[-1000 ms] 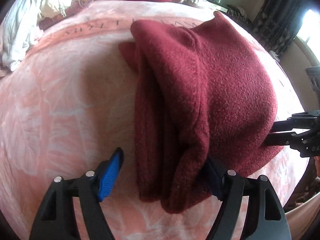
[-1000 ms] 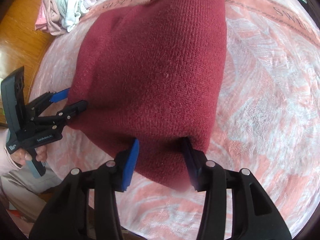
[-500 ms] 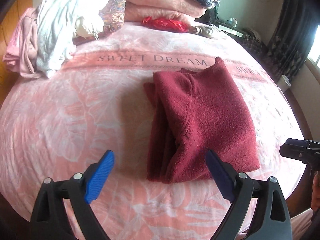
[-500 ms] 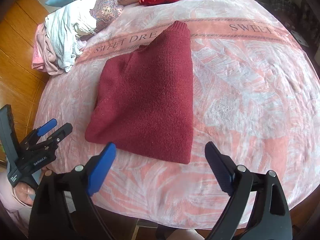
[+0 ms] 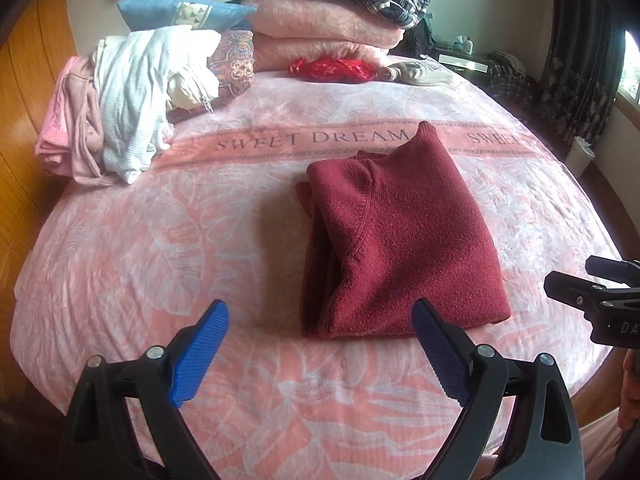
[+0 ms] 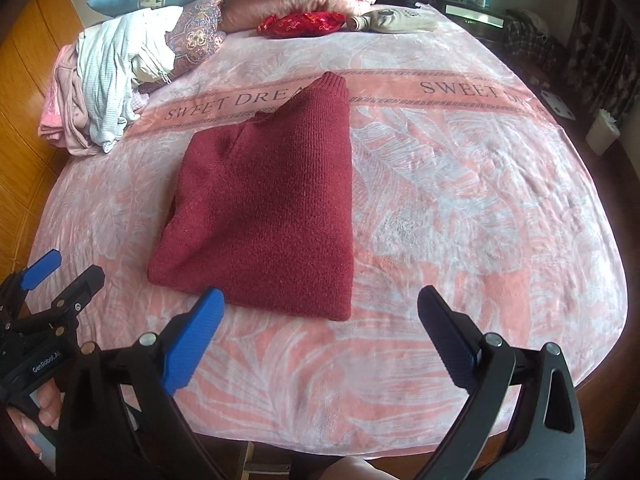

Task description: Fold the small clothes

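The left gripper (image 5: 320, 354) stands with its jaws spread wide and nothing between the blue pads; they opened further in the past second. From the left wrist view the folded maroon sweater (image 5: 404, 240) lies on the bed beyond the fingertips, at about one o'clock from the gap, its near edge just past the right pad and not touching it. The right gripper (image 6: 320, 336) is likewise wide apart and holds nothing, its jaws having just been opening. In the right wrist view the sweater (image 6: 272, 208) lies at about eleven o'clock from the gap, its near hem just beyond the left blue pad (image 6: 192, 340). The sweater rests flat on the pink bedspread (image 6: 460, 184), its ribbed cuff reaching the "SWEET DREAM" band at twelve o'clock. A heap of pale clothes (image 5: 132, 100) sits at ten o'clock, well apart, with stacked pink blankets (image 5: 320, 36) at the far edge.
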`<control>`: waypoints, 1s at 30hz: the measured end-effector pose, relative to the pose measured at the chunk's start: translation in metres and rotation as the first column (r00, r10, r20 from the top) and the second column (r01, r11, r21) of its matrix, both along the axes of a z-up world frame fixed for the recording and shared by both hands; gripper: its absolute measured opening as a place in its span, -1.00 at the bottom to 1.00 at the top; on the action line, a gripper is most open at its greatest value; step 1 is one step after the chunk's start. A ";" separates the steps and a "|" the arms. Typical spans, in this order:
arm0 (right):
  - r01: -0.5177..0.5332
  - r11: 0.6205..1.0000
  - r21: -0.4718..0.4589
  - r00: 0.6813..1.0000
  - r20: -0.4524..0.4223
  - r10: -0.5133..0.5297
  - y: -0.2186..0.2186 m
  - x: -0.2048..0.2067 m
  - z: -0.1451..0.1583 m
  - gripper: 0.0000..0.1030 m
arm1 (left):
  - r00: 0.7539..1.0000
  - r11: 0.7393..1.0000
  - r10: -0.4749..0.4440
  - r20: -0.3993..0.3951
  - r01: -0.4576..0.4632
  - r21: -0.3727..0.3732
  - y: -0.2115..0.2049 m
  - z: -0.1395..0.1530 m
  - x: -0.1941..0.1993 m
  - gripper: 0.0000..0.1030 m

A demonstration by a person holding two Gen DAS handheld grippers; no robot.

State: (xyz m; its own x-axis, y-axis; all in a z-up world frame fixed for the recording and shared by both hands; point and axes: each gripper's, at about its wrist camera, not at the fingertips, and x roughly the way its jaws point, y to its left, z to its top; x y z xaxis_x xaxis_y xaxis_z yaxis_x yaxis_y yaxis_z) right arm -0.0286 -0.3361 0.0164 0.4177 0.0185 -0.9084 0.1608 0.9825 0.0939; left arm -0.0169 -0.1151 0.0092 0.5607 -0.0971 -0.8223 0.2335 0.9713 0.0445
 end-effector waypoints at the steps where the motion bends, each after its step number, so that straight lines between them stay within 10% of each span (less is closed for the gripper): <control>1: 0.006 1.000 -0.004 1.000 0.003 -0.006 0.000 -0.001 0.000 0.88 | 1.000 1.000 0.006 0.003 -0.006 0.003 0.001 0.001 -0.001 0.81; 30: -0.004 0.997 -0.075 1.000 -0.006 0.003 0.006 -0.008 -0.008 0.90 | 0.997 1.000 0.020 -0.071 -0.019 0.017 0.005 -0.017 -0.001 0.84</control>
